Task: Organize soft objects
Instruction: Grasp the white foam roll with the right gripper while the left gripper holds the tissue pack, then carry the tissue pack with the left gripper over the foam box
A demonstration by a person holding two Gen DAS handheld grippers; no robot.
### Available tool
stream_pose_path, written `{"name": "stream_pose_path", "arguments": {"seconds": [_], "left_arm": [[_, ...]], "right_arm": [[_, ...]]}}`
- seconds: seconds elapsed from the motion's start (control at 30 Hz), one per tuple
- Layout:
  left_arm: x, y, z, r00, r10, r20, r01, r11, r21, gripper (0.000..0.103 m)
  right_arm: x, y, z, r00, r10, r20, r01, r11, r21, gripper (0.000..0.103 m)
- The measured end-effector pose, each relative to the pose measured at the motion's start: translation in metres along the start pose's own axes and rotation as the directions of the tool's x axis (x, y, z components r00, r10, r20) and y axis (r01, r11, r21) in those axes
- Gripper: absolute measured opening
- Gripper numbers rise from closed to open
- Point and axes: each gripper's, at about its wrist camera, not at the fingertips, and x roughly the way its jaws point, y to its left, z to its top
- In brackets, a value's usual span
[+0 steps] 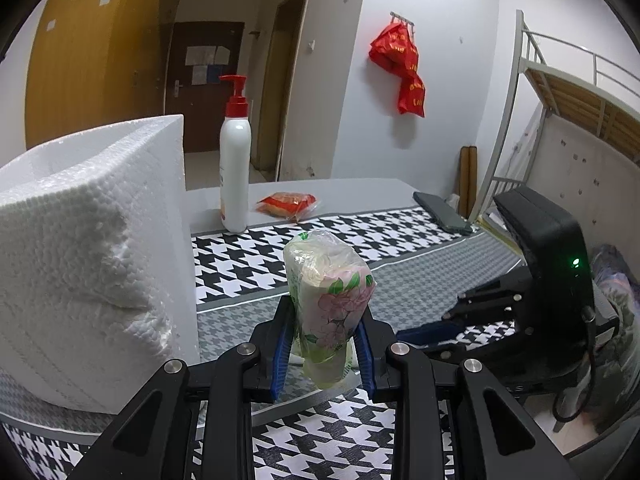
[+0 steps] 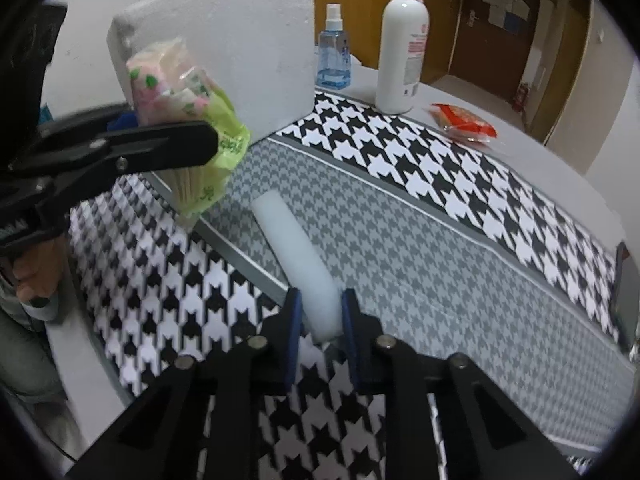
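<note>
Here my houndstooth-clothed table (image 2: 440, 216) stands in a white-walled room. My left gripper (image 1: 324, 328) clamps one tissue pack (image 1: 330, 304); my right gripper (image 2: 320, 316) pinches one foam stick (image 2: 296, 252) mid-table, two bottles at the far edge.

walls (image 1: 432, 80): white, scuffed low nr floor
door (image 1: 204, 84): dark brown, 11 o'clock in left wrist view, papers stuck on it
wardrobe (image 1: 100, 52): orange-brown wood, 10 o'clock
red bag (image 1: 400, 64): on wall hook, 1 o'clock
bunk bed (image 1: 568, 92): white metal frame, slatted base, 2 o'clock
table cloth (image 2: 440, 208): b/w + grey houndstooth bands
floor (image 1: 208, 164): pale, seen past door
light: dim, even, indoor
</note>
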Motion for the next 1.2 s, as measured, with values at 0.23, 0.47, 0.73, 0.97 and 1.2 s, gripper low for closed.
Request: {"name": "stream_pose_path", "arguments": {"seconds": [0.23, 0.47, 0.73, 0.97, 1.2], "left_arm": [[-0.008, -0.002, -0.001, 1.0, 0.012, 0.016, -0.012, 1.0, 0.0, 0.03], [-0.027, -0.007, -0.001, 0.998, 0.042, 0.045, -0.042, 0.999, -0.009, 0.03], [-0.043, -0.02, 0.001, 0.997, 0.058, 0.057, -0.059, 0.998, 0.017, 0.03], [-0.055, -0.024, 0.004, 0.994, 0.076, 0.073, -0.078, 0.997, 0.027, 0.03], [-0.069, -0.03, 0.003, 0.99, 0.089, 0.107, -0.094, 0.995, 0.039, 0.03]], "right_arm": [[-0.023, 0.007, -0.012, 1.0, 0.014, 0.017, -0.015, 0.998, 0.055, 0.022], [-0.056, 0.011, -0.028, 0.997, 0.001, 0.079, -0.008, 0.996, 0.091, 0.022], [-0.082, -0.001, -0.03, 0.987, -0.012, 0.159, -0.019, 0.981, 0.195, 0.022], [-0.108, -0.006, -0.025, 0.968, -0.028, 0.25, -0.038, 0.967, 0.252, 0.022], [-0.134, 0.006, -0.018, 0.938, -0.082, 0.338, -0.006, 0.968, 0.252, 0.022]]}}
